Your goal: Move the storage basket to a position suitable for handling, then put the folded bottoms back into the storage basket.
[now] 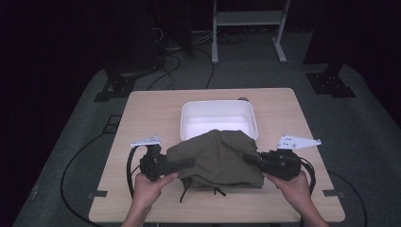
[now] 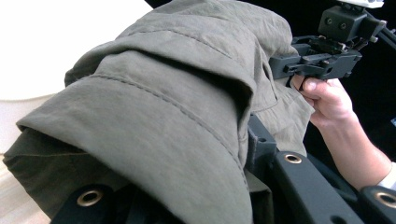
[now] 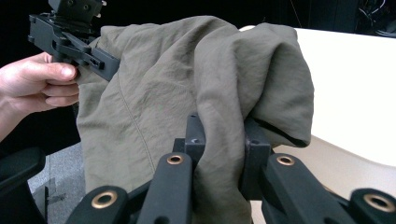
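Olive cloth (image 1: 217, 158) held stretched between two hand-held grippers above a wooden table (image 1: 142, 113). The cloth covers the left gripper's (image 1: 182, 164) jaw tips in the high view and most of them in the left gripper view, so whether it pinches the cloth (image 2: 154, 107) there cannot be told, though its jaws run into the folds. In the right gripper view the right gripper (image 3: 223, 140) is clamped on a bunched fold of the cloth (image 3: 196, 93). A dark cord (image 1: 185, 191) hangs from the cloth's near edge onto the table. Behind the cloth stands a white tub (image 1: 219, 109); the visible part of its inside is bare, and its near rim is hidden by the cloth. The room is dark, with grey floor (image 1: 85, 109), loose cables (image 1: 165, 66) and a white frame's legs (image 1: 215, 42) beyond the table.
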Demonstrator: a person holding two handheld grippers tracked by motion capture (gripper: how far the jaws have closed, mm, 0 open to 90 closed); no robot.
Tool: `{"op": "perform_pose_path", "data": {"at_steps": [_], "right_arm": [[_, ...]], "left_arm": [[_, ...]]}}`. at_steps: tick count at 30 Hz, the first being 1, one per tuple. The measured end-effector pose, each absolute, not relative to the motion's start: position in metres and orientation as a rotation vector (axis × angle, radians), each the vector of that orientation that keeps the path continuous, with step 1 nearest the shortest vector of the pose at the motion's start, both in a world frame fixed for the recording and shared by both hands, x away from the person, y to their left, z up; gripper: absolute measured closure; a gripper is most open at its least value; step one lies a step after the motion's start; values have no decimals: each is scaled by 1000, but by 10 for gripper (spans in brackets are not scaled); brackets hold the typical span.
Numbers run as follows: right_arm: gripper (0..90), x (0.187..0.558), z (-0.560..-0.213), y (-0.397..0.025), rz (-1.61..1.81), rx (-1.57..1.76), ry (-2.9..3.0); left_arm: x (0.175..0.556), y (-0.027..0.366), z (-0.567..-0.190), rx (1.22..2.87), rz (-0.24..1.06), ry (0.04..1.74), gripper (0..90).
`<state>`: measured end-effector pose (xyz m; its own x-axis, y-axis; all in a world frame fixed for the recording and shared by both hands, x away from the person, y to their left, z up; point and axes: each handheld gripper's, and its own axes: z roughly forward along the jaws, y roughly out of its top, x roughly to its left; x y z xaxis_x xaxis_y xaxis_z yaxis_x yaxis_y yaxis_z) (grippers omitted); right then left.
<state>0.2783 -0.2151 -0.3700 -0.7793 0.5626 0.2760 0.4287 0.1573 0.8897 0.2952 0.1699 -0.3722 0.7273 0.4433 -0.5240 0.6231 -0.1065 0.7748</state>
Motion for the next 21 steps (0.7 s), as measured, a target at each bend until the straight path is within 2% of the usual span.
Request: {"op": "perform_pose_path", "data": {"at_steps": [21], "right_arm": [[770, 323, -338, -216, 1737, 1016, 2242]], "left_arm": [[341, 166, -335, 1720, -161, 876, 715]]}}
